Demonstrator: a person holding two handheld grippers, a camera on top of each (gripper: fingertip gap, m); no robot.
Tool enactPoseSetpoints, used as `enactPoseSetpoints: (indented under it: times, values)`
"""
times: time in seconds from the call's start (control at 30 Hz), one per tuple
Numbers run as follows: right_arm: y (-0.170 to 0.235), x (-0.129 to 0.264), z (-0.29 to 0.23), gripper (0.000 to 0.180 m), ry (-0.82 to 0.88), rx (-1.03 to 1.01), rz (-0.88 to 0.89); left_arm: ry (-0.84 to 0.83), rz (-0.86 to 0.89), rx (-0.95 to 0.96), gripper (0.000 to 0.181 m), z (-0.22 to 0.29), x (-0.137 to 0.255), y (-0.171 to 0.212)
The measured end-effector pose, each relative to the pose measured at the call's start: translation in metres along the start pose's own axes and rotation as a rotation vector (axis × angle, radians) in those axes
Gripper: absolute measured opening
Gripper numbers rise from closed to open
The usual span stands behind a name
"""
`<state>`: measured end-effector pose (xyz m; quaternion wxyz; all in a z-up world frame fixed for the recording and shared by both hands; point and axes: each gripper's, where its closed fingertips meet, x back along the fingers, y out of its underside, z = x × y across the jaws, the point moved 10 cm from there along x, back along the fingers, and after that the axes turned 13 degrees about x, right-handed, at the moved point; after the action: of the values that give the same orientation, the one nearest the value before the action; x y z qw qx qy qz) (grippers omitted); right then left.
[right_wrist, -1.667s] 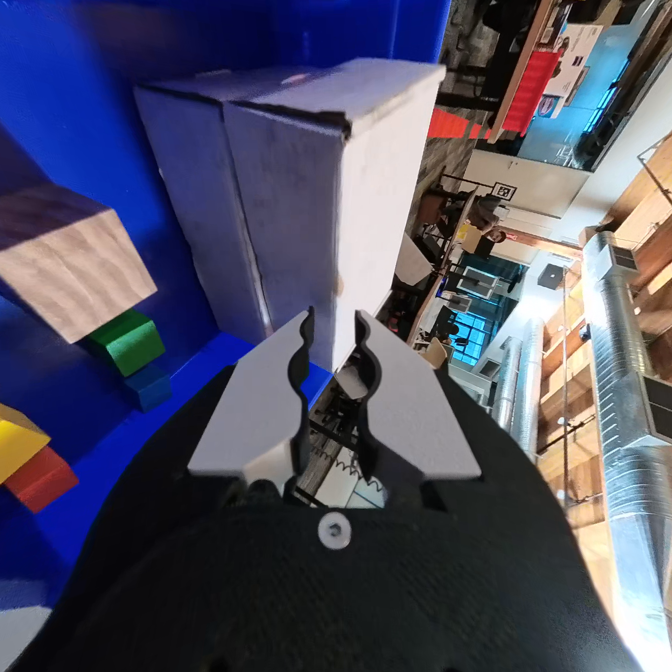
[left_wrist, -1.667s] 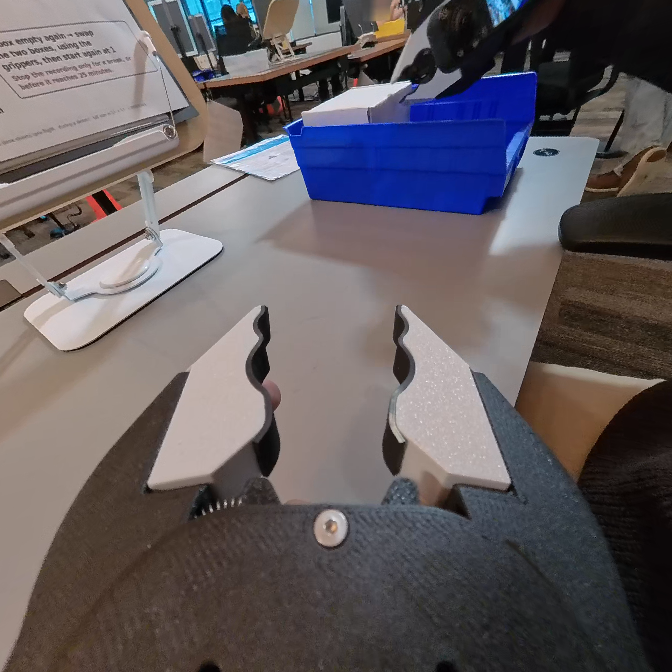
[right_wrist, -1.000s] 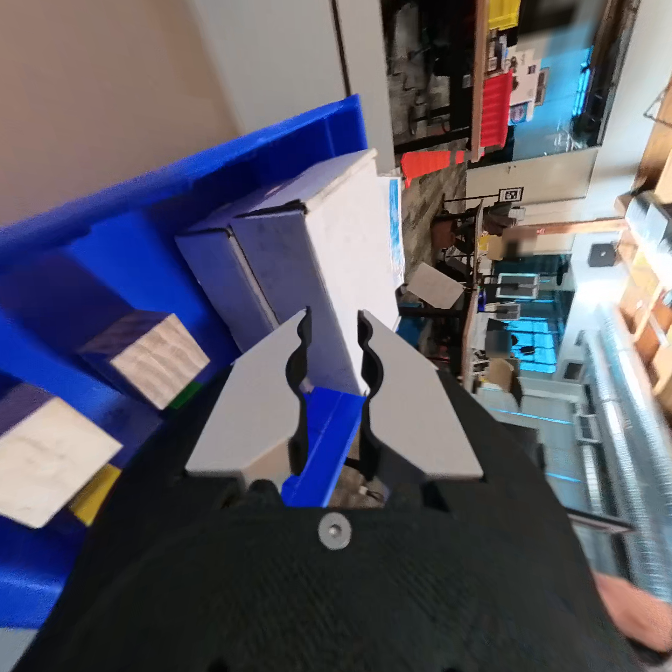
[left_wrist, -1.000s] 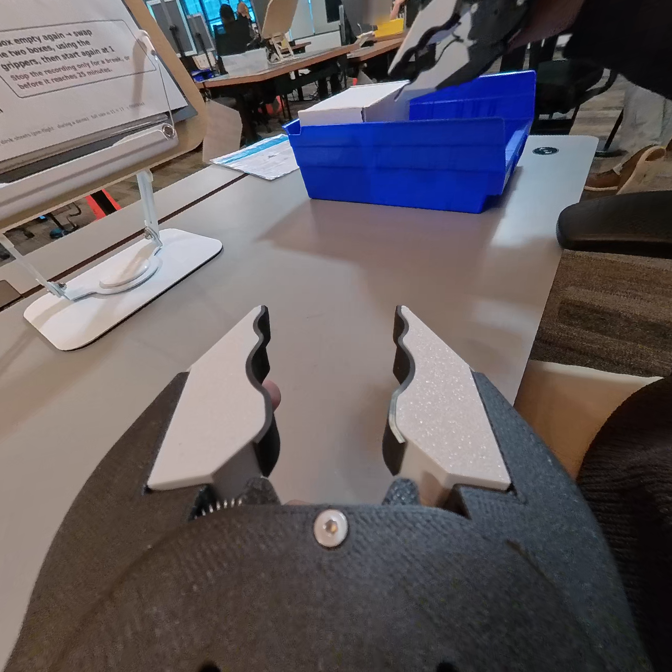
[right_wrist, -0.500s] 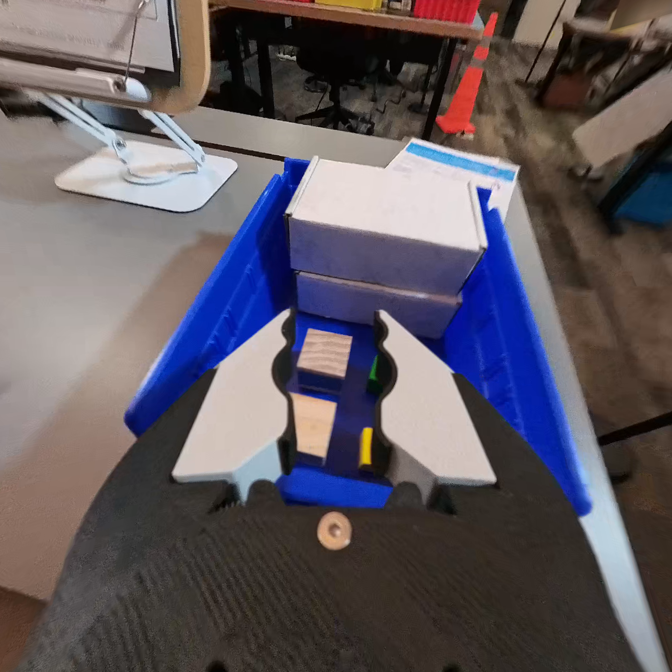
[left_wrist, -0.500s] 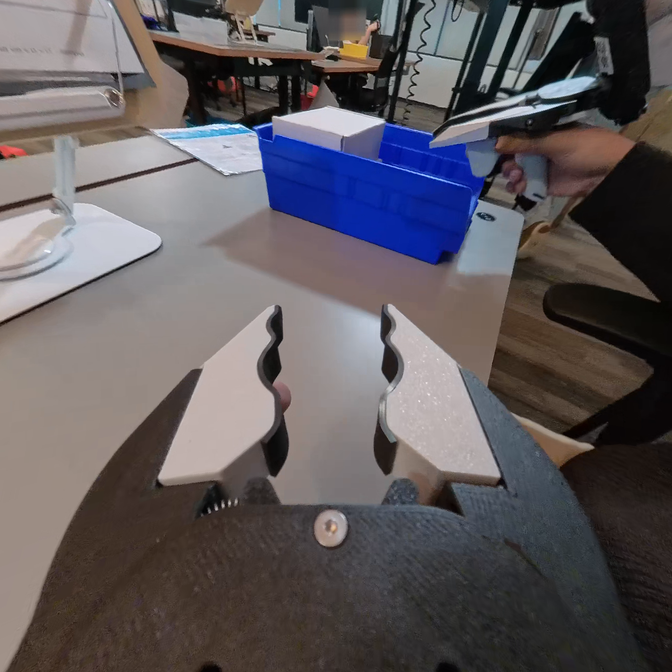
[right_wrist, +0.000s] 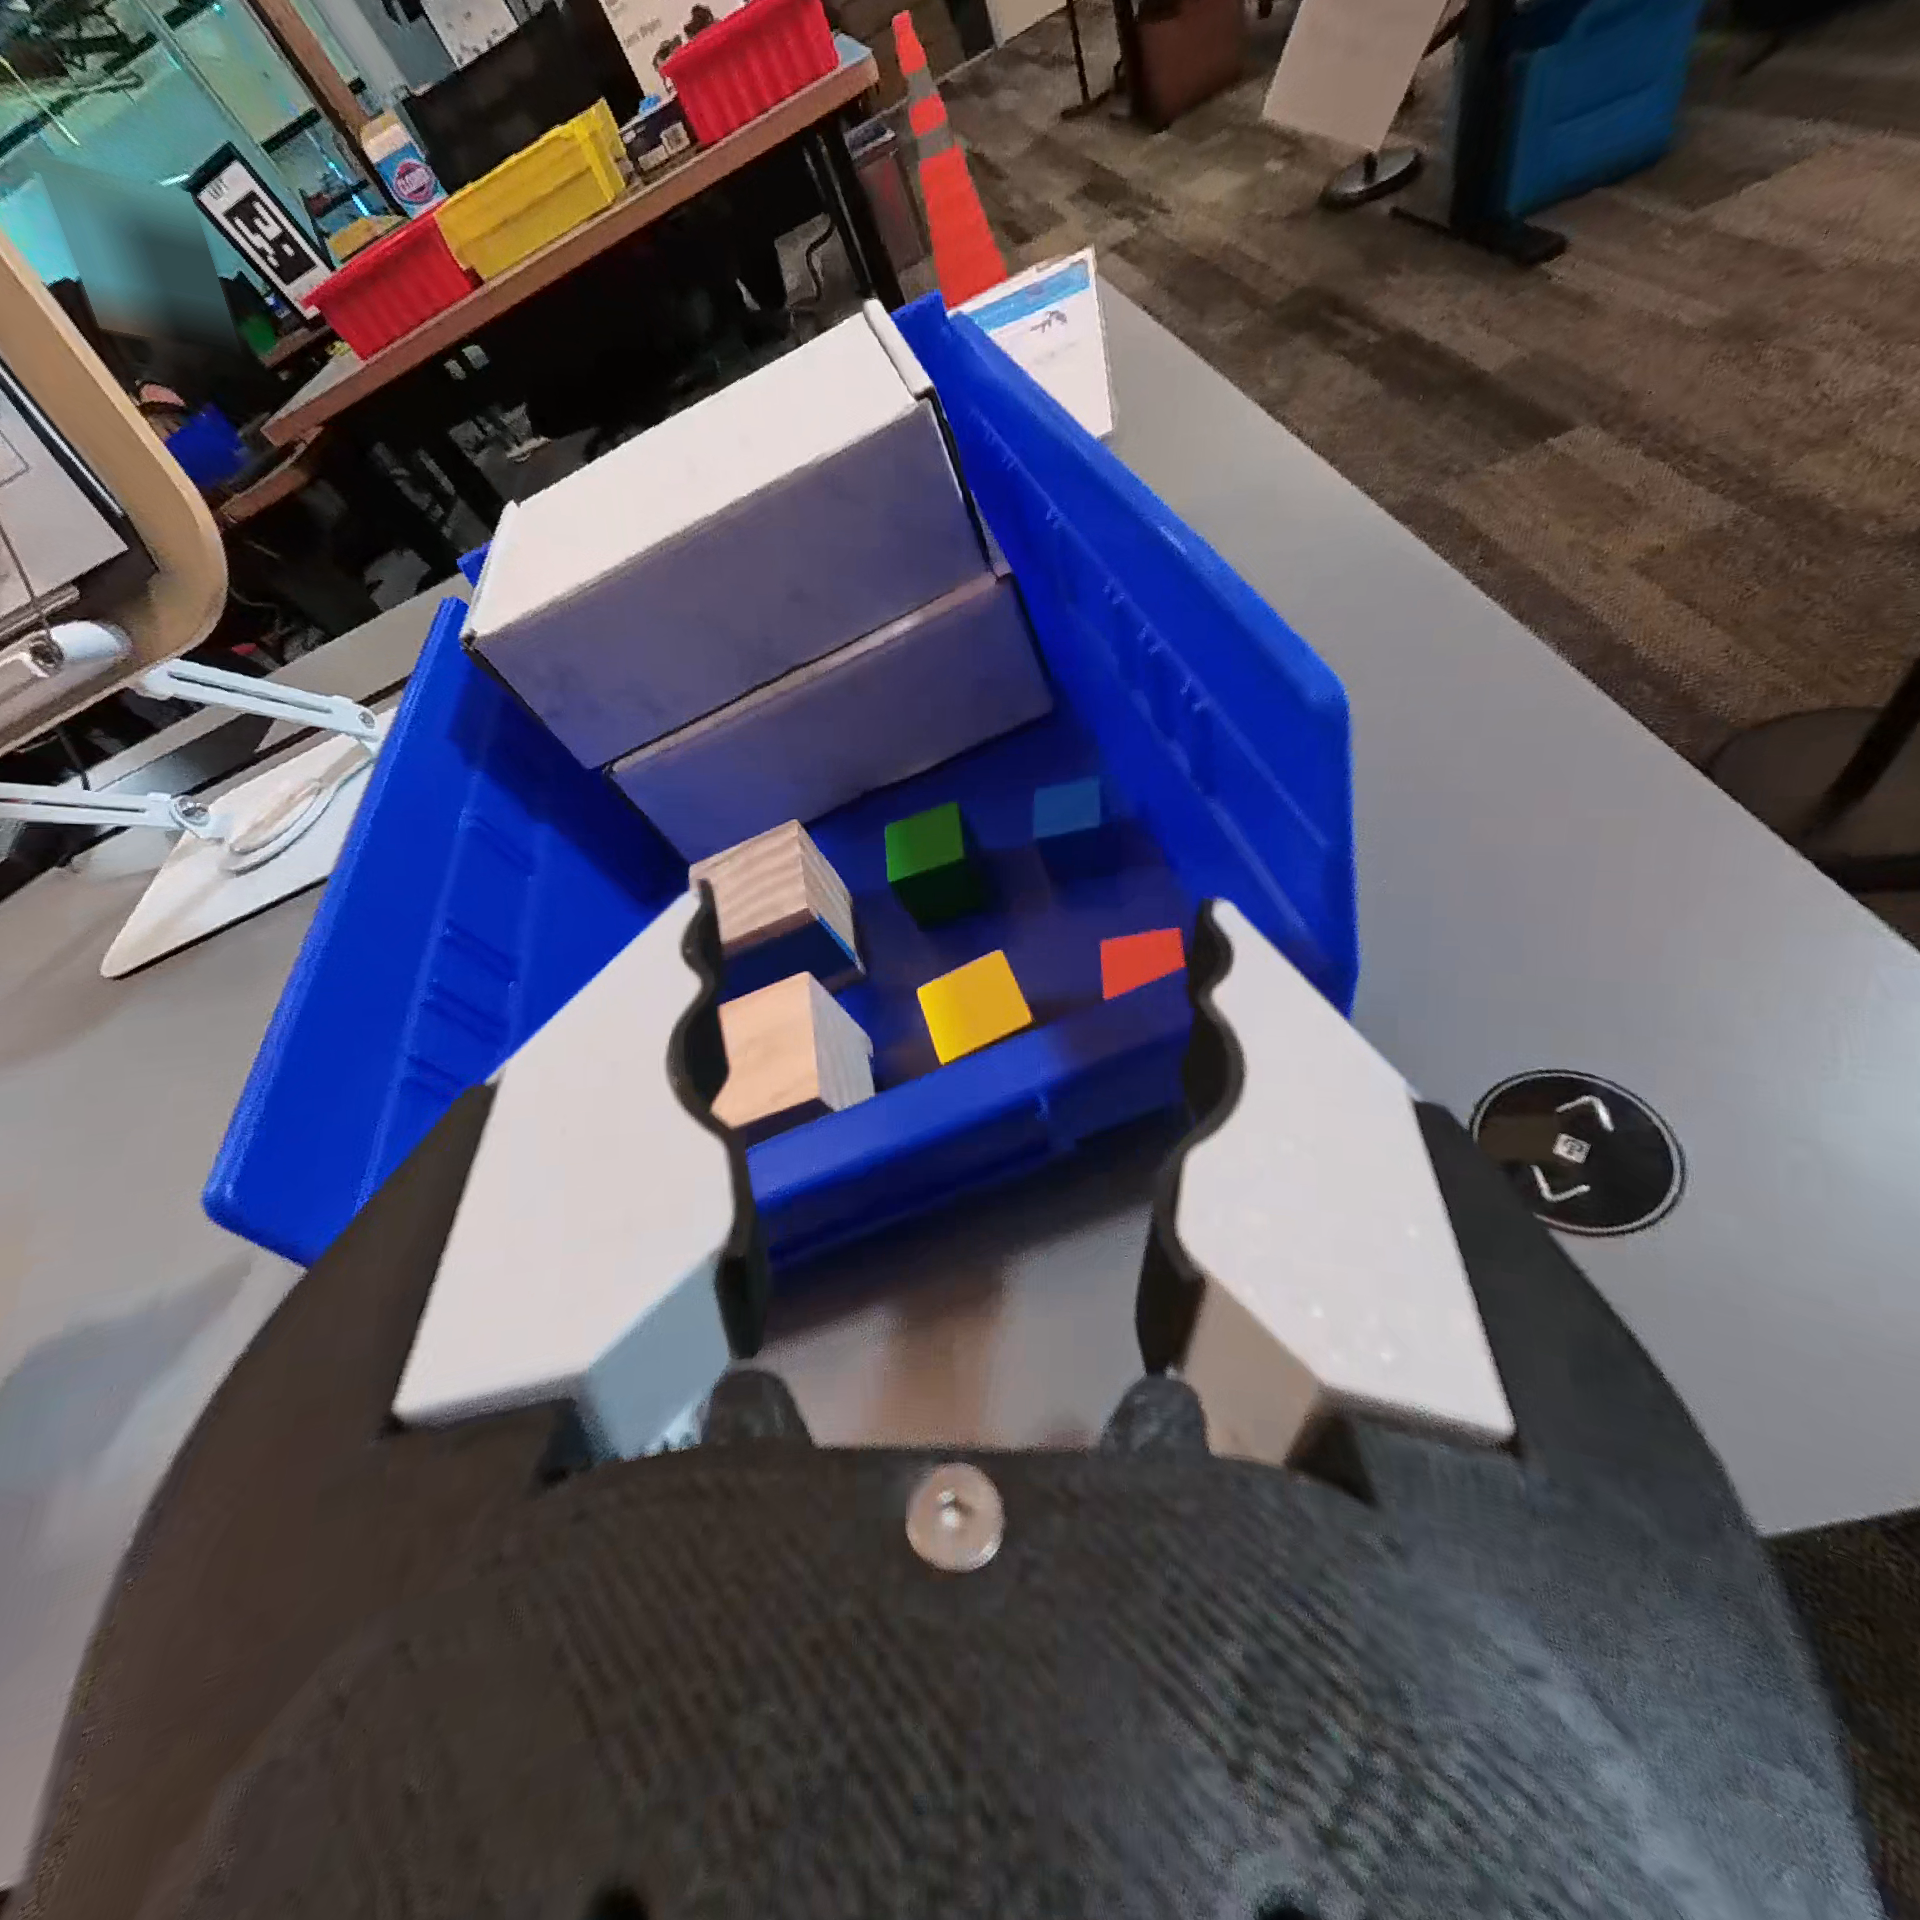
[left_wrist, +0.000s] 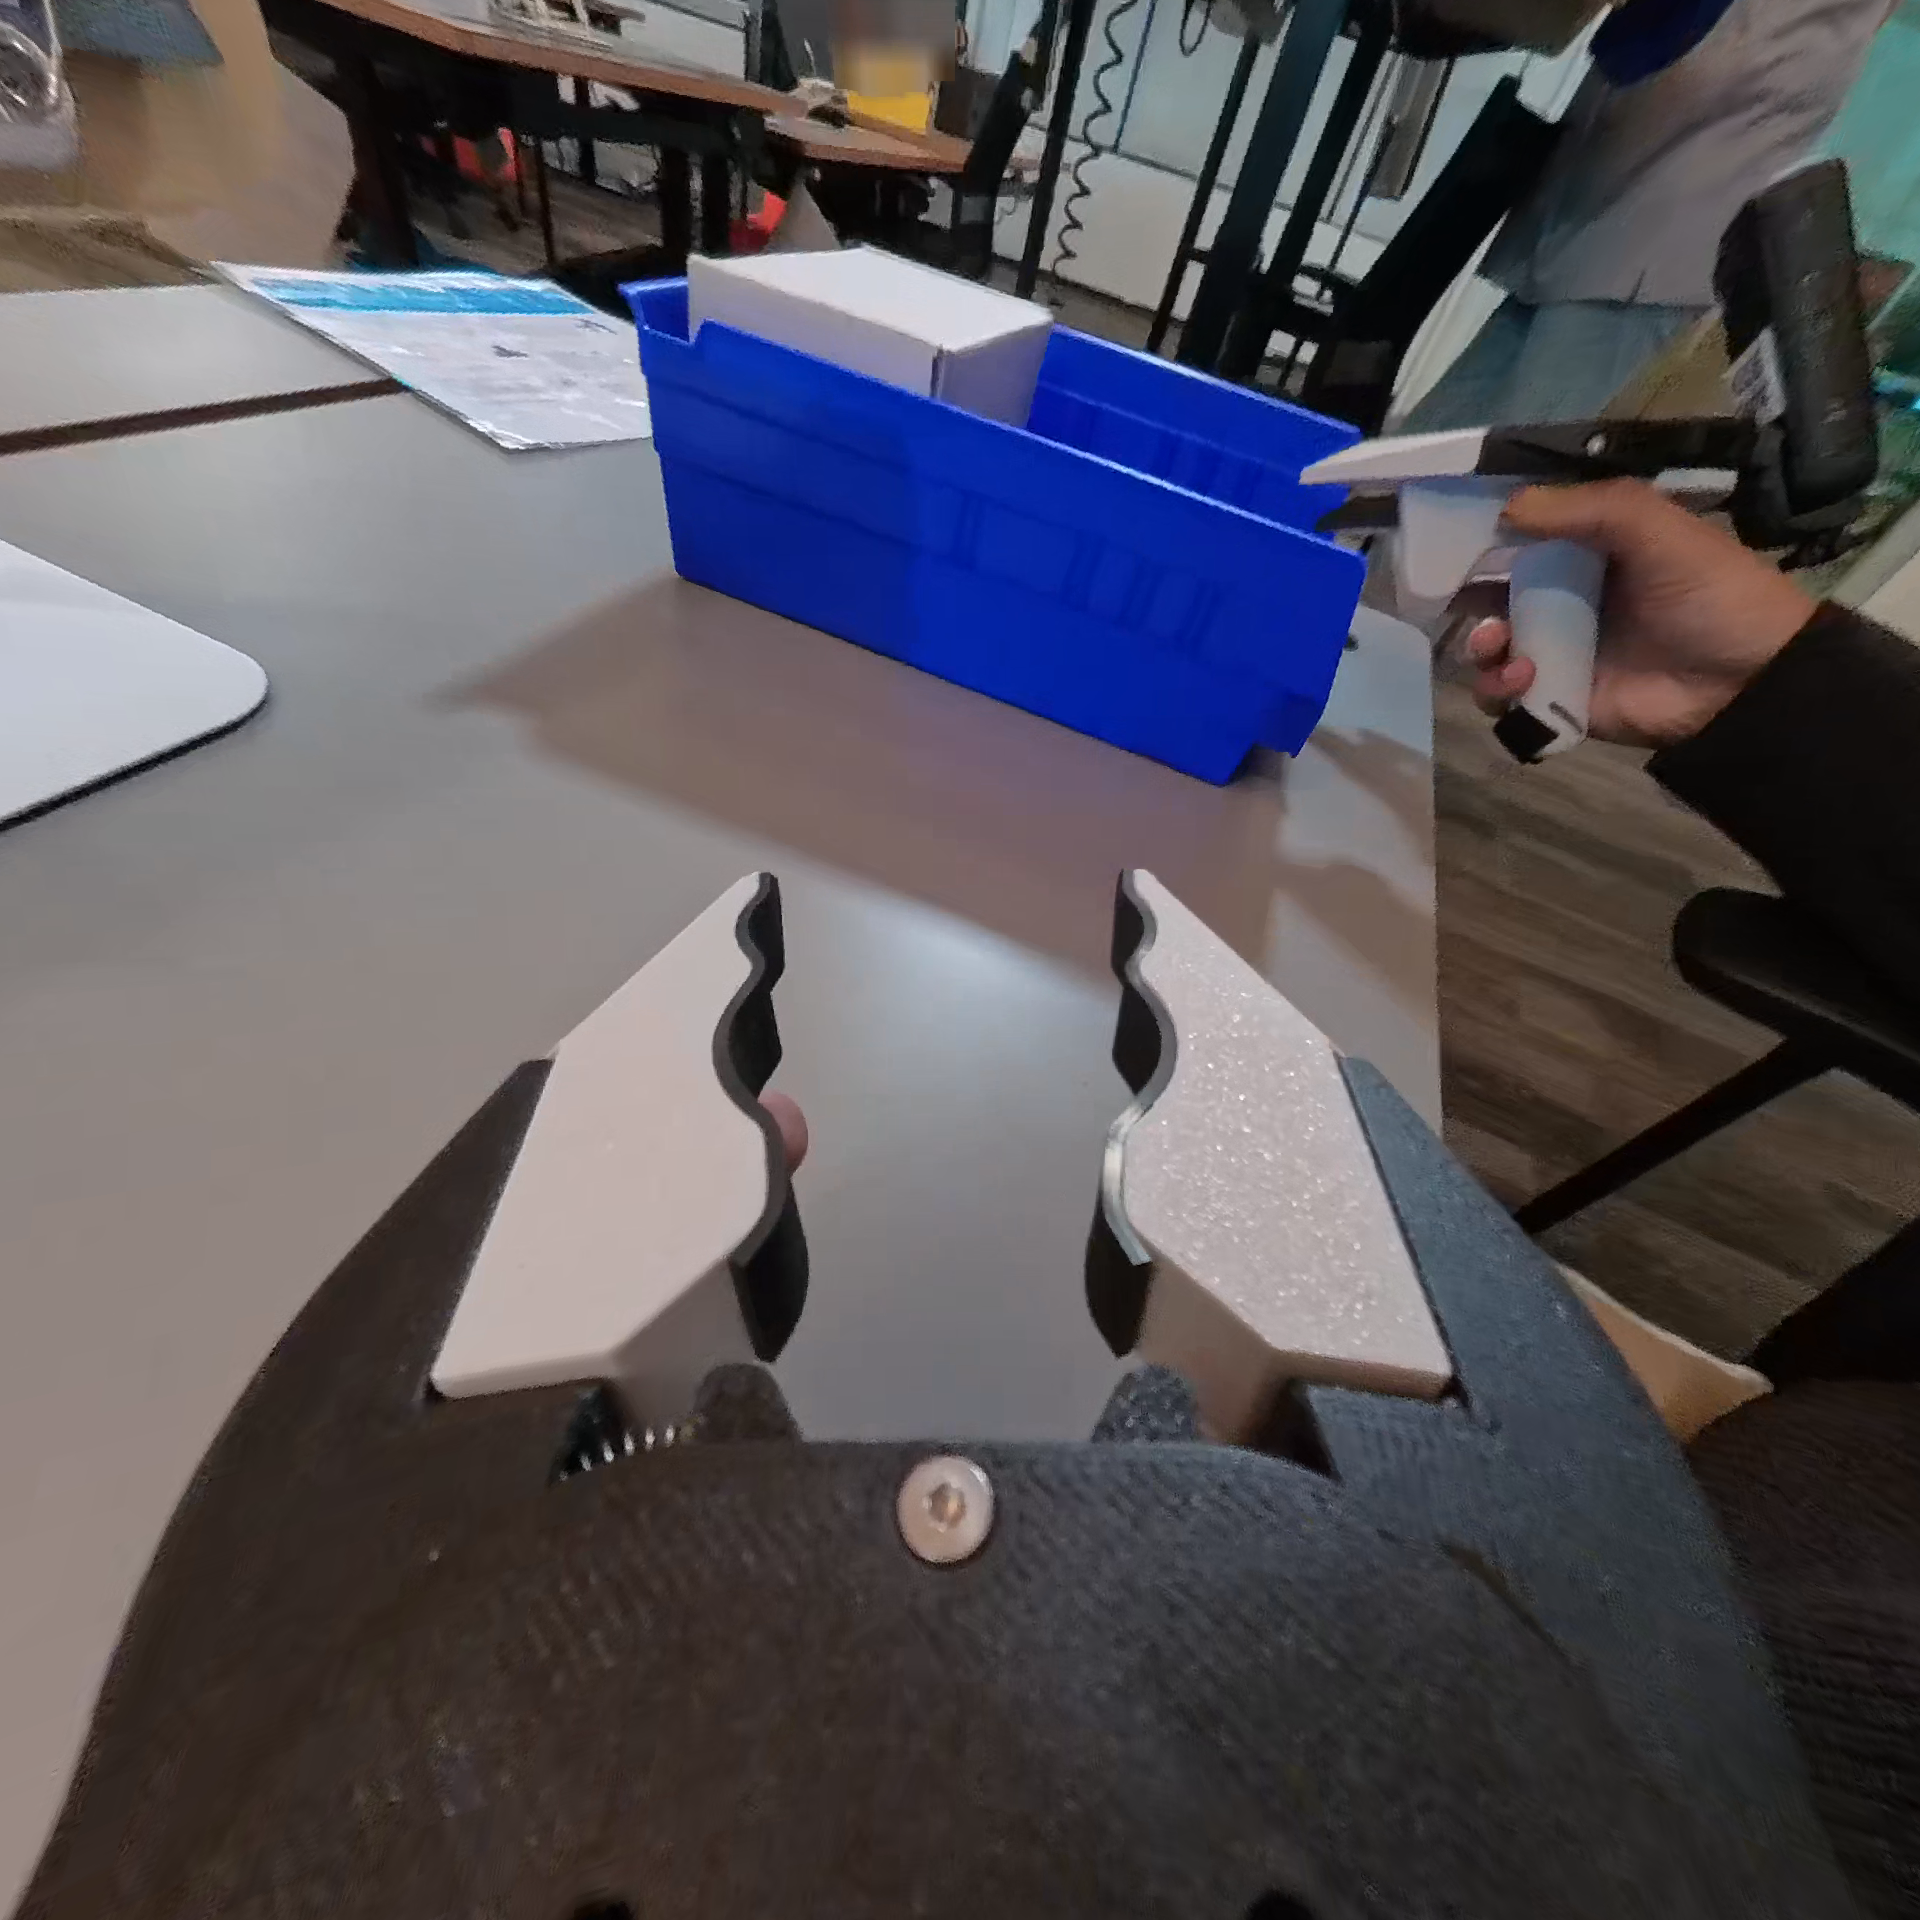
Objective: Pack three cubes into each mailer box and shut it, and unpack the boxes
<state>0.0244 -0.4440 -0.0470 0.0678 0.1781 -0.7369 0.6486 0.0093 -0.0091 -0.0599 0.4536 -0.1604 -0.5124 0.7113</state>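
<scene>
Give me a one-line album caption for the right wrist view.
Open right gripper hovers before a blue bin holding two stacked white mailer boxes and loose cubes.

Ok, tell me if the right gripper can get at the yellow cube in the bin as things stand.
Probably yes. The right gripper is open and empty, just short of the blue bin's near wall, and the yellow cube lies uncovered behind that wall, apart from its neighbours. It would need to come over the wall from above.
</scene>
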Motion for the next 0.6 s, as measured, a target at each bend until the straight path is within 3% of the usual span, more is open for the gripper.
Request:
enactPoseSetpoints:
  times: [0.23,0.33,0.5,0.6]
  values:
    - [0.004,-0.005,-0.002,0.086,0.040,0.161,-0.054,-0.029,0.027,0.104,0.066,-0.010,0.001,-0.002]
    - [0.003,-0.005,0.000,0.084,0.038,0.164,-0.042,-0.072,0.027,0.138,0.051,-0.018,0.005,-0.003]
    - [-0.002,-0.005,0.009,0.082,0.063,0.152,-0.003,-0.143,0.056,0.248,0.053,-0.027,0.016,-0.004]
    - [-0.004,-0.005,0.016,0.061,0.082,0.171,0.014,-0.209,0.105,0.254,0.053,-0.033,0.025,-0.007]
